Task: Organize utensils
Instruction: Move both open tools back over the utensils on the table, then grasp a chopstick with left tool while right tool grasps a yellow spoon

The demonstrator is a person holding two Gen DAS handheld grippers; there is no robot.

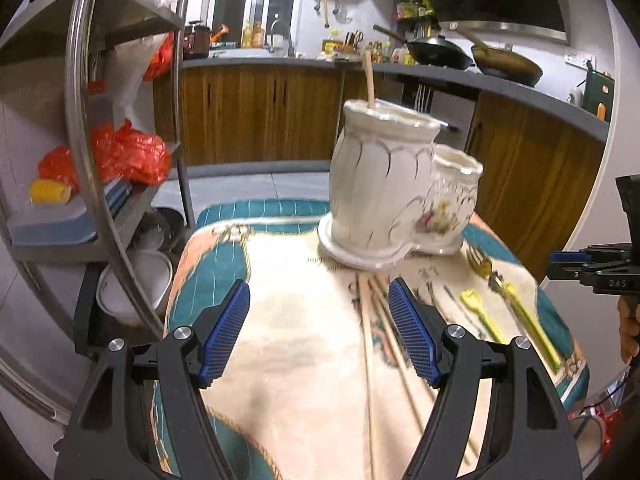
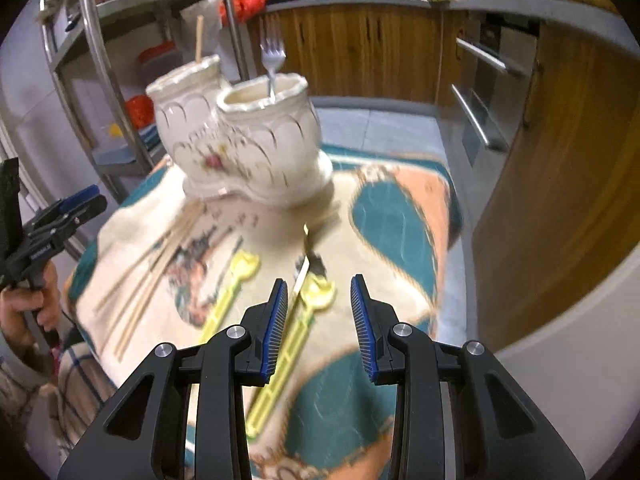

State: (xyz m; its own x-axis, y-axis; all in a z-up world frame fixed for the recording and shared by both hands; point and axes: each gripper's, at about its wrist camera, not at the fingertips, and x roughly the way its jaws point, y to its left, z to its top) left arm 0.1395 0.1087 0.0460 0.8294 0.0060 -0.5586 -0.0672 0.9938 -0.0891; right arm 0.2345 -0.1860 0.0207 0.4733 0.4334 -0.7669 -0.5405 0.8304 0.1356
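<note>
Left gripper (image 1: 319, 330) jaws apart, empty, above loose wooden chopsticks (image 1: 370, 340). Right gripper (image 2: 319, 326) jaws apart, empty, over yellow plastic spoon (image 2: 294, 332). White ceramic double-pot holder (image 2: 244, 136) behind.

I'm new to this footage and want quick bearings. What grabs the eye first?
A white double-pot ceramic holder stands at the far end of the patterned cloth, one chopstick in one pot, a fork in the other. Loose chopsticks and yellow-handled utensils lie on the cloth before it.
</note>
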